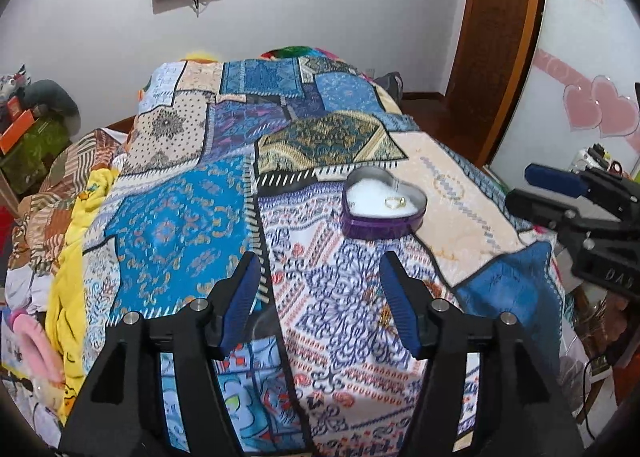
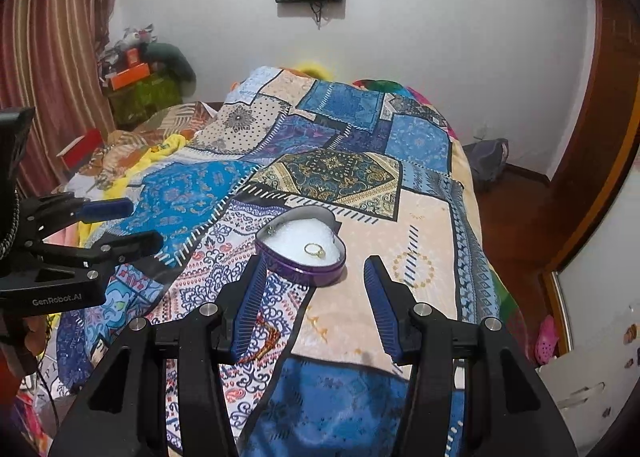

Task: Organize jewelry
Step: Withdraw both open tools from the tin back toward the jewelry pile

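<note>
Judged the task begun but not finished. Found one gold ring (image 2: 315, 250) already lying on the white padding (image 2: 298, 239) inside the open purple heart-shaped tin (image 2: 304, 271), toward its right lobe. Found the tin itself sitting on the patchwork bedspread (image 1: 180, 217), right of centre and near the front edge of the bed, with no lid in sight.

Saw the left gripper (image 1: 320, 261) spread wide and holding nothing, hovering over the bedspread just near of the tin and to its left. Saw the right gripper (image 2: 316, 263) equally wide and empty, lined up on the tin's near wall, apparently apart from it.

Could not count what was left to sort. Noticed a small dark speck (image 2: 271, 231) at the tin's far left rim, possibly a stud, but too small to name. Noticed a gold squiggle (image 2: 264, 341) on the bedspread close to the right gripper's left finger; could not tell loose chain from printed pattern, as the fabric carried much gold ornament. Guessed that, if jewelry, it would be the next piece to go in.

Lost the near strip of the bed behind both gripper bodies. Made out only clutter on the bed's far left side, with nothing recognisable as jewelry.
</note>
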Tool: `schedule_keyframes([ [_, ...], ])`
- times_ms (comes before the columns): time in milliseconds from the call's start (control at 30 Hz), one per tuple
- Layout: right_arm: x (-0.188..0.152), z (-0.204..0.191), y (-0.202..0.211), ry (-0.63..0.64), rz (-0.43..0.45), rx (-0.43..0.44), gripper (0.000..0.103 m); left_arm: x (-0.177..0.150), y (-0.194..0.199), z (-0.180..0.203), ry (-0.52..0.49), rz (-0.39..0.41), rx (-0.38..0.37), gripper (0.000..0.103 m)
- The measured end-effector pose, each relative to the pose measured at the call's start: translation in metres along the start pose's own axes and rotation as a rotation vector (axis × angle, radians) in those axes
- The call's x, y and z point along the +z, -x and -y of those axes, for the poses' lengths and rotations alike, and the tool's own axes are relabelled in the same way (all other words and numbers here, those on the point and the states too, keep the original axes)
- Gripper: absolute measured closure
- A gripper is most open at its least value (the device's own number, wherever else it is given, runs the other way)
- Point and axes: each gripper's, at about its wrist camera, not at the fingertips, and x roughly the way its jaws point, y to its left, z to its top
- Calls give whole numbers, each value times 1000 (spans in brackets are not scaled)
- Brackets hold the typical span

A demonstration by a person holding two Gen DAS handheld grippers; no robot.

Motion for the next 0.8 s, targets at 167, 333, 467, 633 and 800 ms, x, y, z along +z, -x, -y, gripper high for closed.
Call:
schedule_keyframes([
  [167, -12, -1, -6, -13, -31, -2, 56, -18, -10, 0, -1, -53, -6, 42],
  [333, -29, -2, -15, -13, -82, -2, 56, -33, -22, 1, 7, -100, -24, 42],
  [467, -44, -3, -22, -23, -128, 8, 56, -38, -37, 3, 17, -127, -38, 42],
  [633, -60, -3, -33, -50, -190, 30, 56, -39, -57, 8, 15, -155, -59, 42],
  [800, -65, -5, -42, -68, -224, 58, 56, -37, -72, 12, 15, -174, -81, 44],
])
